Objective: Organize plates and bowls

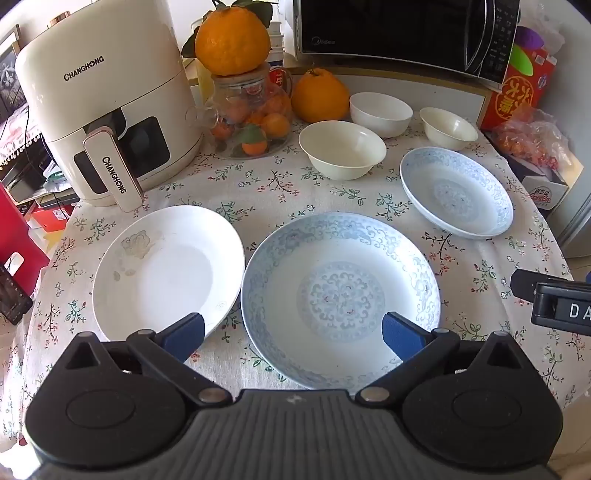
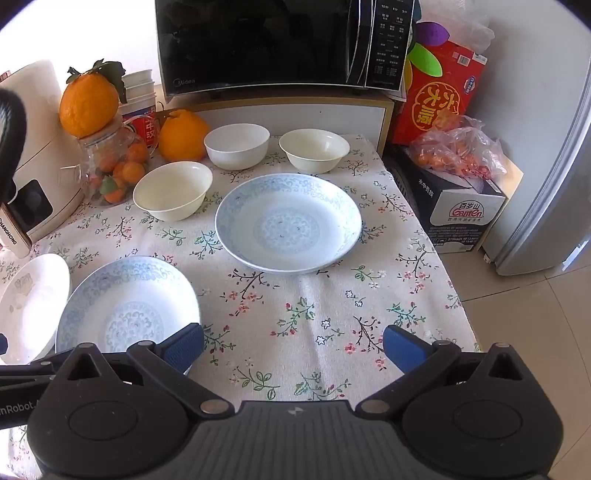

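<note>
On the floral tablecloth lie three plates: a white plate (image 1: 166, 271) at the left, a large blue-patterned plate (image 1: 340, 295) in the middle and a second blue-patterned plate (image 1: 456, 195) farther right, also in the right wrist view (image 2: 288, 223). Three white bowls stand behind them: one (image 1: 341, 149) nearest, one (image 1: 380, 109) behind it, one (image 1: 448, 127) at the right. My left gripper (image 1: 293, 334) is open and empty, hovering over the near edge of the middle plate. My right gripper (image 2: 293, 347) is open and empty above bare cloth, right of the middle plate (image 2: 127, 306).
A white air fryer (image 1: 103, 110) stands at the back left. A glass jar of small oranges (image 1: 251, 114) with a big orange on top, another orange (image 1: 319, 96) and a microwave (image 1: 406, 33) line the back. Boxes (image 2: 458, 206) and a fridge (image 2: 554, 166) stand right of the table.
</note>
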